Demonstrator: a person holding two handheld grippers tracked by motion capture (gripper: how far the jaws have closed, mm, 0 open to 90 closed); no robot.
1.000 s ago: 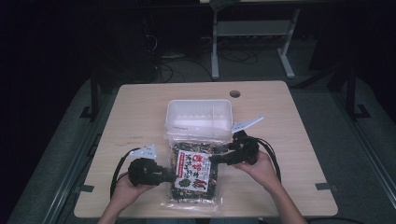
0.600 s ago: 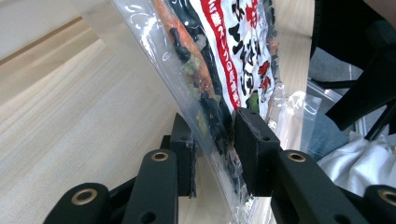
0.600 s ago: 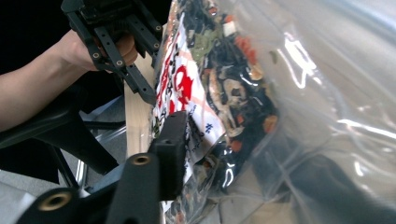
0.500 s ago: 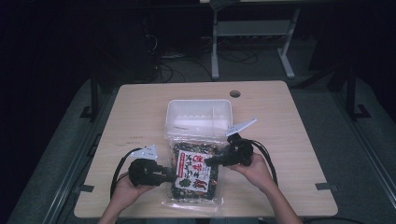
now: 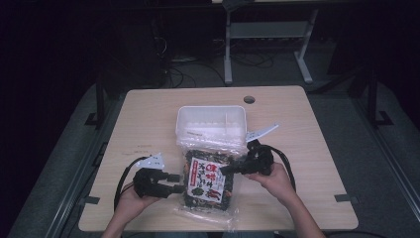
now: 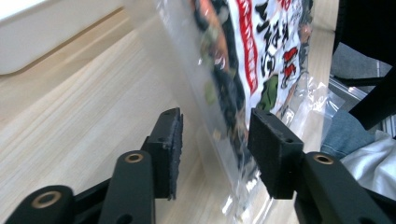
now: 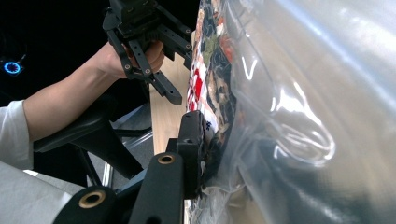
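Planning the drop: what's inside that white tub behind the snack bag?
The white tub is open; its visible floor looks bare. The snack bag, lifted against its near rim, covers the front strip, so that part is unknown.

You had a round cable hole [image 5: 249, 99] near the far edge of the wooden table [image 5: 307, 148], and a grey metal stand [image 5: 267, 34] stood on the floor beyond.

A light wooden table [image 5: 148, 124] carries a white plastic tub [image 5: 212, 124] near its middle and a clear bag of dried food [image 5: 210, 182] just in front, touching it.
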